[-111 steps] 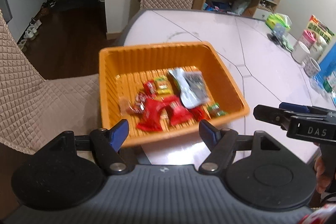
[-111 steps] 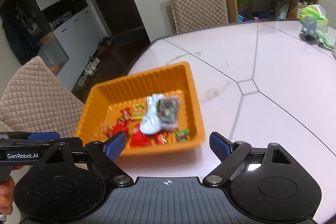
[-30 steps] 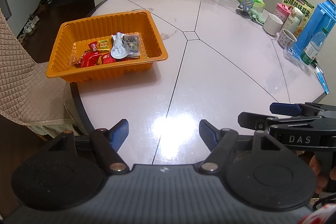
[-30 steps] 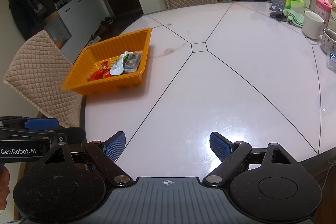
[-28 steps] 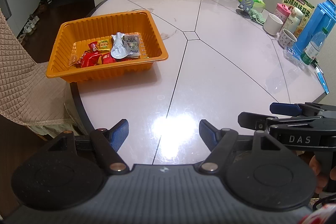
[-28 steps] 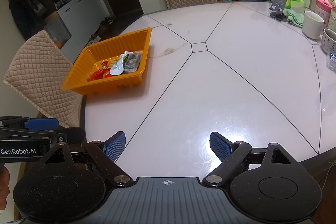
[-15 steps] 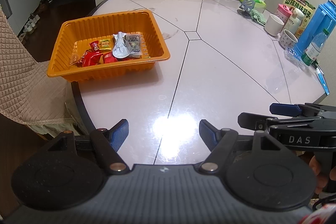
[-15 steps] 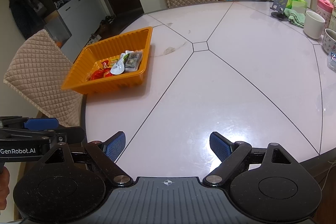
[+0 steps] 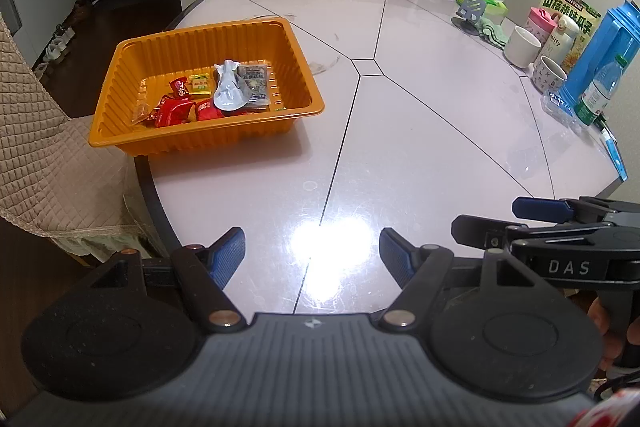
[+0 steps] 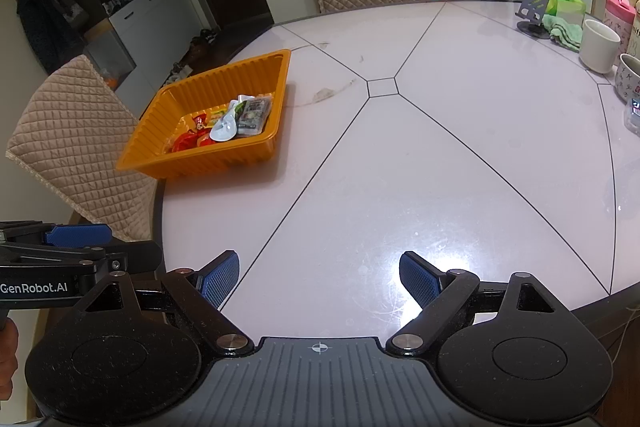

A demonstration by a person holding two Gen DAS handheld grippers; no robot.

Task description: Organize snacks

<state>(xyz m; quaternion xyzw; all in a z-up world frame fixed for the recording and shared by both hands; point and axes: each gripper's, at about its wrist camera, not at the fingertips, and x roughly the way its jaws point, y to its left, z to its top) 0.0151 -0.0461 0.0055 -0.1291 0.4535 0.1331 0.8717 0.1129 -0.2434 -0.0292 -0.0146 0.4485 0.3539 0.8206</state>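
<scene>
An orange ribbed tray [image 9: 200, 39] sits at the table's left edge; it also shows in the right wrist view [image 10: 216, 83]. It holds several snacks: red packets [image 9: 172, 113], a yellow-green packet [image 9: 199, 83], a pale blue pouch [image 9: 228, 91] and a dark packet [image 9: 254, 83]. My left gripper [image 9: 312, 253] is open and empty above the table's near edge, well short of the tray. My right gripper [image 10: 320, 277] is open and empty beside it, also over the near edge.
The pale round table [image 9: 420, 131] has dark seams. At its right edge stand mugs [image 9: 522, 47], a blue jug [image 9: 600, 55], a water bottle [image 9: 596, 95] and a snack box [image 9: 568, 11]. Quilted chairs [image 10: 80, 143] stand left and behind.
Since 3.7 s ago both grippers have pulled far back from the tray. Over the last second the views shifted only slightly; both grippers stay open.
</scene>
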